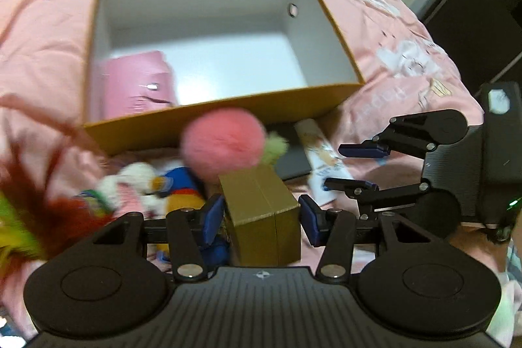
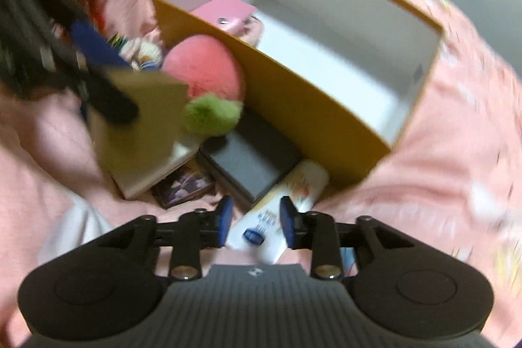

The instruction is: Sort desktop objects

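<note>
Gold cardboard, a small box (image 1: 264, 214), sits between the pads of the left gripper (image 1: 261, 217), which look pressed to its sides — clamped, I judge — just short of the large open mustard-walled storage box (image 1: 225, 126) on the pink bedspread (image 1: 407, 54). The right gripper (image 2: 256, 222) hangs with jaws apart over a white printed tube (image 2: 287, 204). Step in hand: carrying the small box — next it must clear the near wall beside the pink pompom (image 1: 223, 144).

Place: a home bedroom
Evidence: pink printed bedding (image 1: 391, 31) carries everything; plush toys (image 1: 146, 185) lie on it
</note>
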### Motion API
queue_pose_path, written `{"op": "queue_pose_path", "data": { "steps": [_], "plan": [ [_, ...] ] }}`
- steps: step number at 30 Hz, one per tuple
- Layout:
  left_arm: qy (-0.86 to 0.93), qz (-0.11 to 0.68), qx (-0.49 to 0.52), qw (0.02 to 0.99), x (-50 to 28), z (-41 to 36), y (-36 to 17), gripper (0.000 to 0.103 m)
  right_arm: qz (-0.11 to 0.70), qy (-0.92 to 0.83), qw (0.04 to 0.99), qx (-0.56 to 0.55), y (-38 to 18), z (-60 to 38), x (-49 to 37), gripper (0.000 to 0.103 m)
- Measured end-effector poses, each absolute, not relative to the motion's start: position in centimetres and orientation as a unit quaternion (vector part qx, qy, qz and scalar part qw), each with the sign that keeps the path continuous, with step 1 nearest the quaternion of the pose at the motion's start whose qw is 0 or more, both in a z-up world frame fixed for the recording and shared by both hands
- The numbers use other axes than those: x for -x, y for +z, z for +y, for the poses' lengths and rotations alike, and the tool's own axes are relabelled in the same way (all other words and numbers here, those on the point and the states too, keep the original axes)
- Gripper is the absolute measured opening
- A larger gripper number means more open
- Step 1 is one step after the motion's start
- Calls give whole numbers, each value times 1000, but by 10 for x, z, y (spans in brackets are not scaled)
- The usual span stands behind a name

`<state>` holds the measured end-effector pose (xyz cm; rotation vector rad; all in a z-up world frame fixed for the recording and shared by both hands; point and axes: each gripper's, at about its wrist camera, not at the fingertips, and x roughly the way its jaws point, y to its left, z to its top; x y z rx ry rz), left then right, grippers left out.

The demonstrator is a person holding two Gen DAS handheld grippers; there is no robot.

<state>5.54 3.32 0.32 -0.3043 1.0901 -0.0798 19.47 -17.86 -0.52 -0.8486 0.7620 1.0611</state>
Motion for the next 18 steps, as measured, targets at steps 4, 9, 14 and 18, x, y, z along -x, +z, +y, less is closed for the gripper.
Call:
{"op": "queue_pose_path", "data": {
  "steps": [4,9,14,18],
  "plan": [
    [-27,512,154,844,-49,44,3,57,325,489,683,434,-22,-156,-190,43],
    [-29,518,164,839,-50,47,-8,56,267,480,649,526,-49,-136,-176,51],
    [-31,523,179,833,-51,50,-20,56,241,467,630,571,-68,-128,-175,55],
    [-33,521,187,832,-51,52,-22,56,219,461,624,592,-78,-124,-178,62]
  ]
}}
